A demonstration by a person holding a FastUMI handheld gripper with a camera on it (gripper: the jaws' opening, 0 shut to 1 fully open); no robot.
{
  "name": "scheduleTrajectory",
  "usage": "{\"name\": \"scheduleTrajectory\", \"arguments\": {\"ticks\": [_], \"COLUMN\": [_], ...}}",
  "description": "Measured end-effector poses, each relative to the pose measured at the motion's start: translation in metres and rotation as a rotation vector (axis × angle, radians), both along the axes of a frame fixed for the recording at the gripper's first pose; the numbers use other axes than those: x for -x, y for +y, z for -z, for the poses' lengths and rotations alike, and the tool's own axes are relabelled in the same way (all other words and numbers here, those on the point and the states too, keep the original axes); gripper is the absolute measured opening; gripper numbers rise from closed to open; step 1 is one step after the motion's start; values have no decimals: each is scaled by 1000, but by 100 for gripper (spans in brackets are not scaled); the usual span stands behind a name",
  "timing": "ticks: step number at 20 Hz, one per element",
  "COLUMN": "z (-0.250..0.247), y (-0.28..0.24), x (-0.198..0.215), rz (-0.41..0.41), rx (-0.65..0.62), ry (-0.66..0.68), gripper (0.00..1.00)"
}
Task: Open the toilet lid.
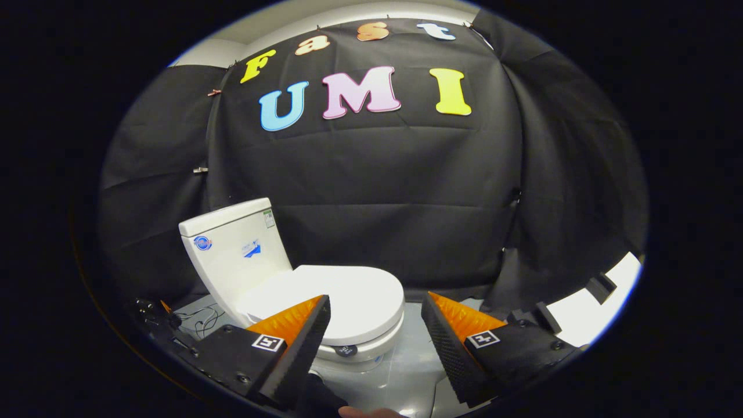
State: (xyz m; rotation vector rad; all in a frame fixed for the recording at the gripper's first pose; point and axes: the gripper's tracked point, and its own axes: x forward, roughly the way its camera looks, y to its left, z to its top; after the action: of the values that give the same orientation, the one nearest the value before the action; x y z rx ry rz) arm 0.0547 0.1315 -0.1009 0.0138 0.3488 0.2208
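A white toilet stands on the pale floor, its tank [235, 247] toward the back left and its lid [336, 302] lying flat and shut over the bowl. My gripper [376, 305] is open, held low in front of the toilet. The left finger [302, 342] overlaps the lid's near left edge in the picture, and the right finger [453, 342] stands to the right of the bowl. Nothing is held between them. The lid's front rim sits just ahead of the gap.
Black cloth [406, 191] hangs close behind and to both sides of the toilet. Some dark cables [197, 319] lie on the floor left of the tank. A white surface with dark clips [598, 290] shows at the far right.
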Motion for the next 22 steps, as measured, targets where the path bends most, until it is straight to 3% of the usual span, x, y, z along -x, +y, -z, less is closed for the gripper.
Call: {"name": "scheduleTrajectory", "arguments": {"ticks": [5,12,15,20,21,22], "z": [71,167,212,244,247,248], "y": [9,33,36,52,57,57], "x": [-16,-20,-17,-17,-17,-19], "rz": [44,151,167,142,120,125], "rx": [-84,-392,-402,-407,-419,-429], "ry": [255,719,841,898,917,917], "gripper": [98,96,94,88,84,72]}}
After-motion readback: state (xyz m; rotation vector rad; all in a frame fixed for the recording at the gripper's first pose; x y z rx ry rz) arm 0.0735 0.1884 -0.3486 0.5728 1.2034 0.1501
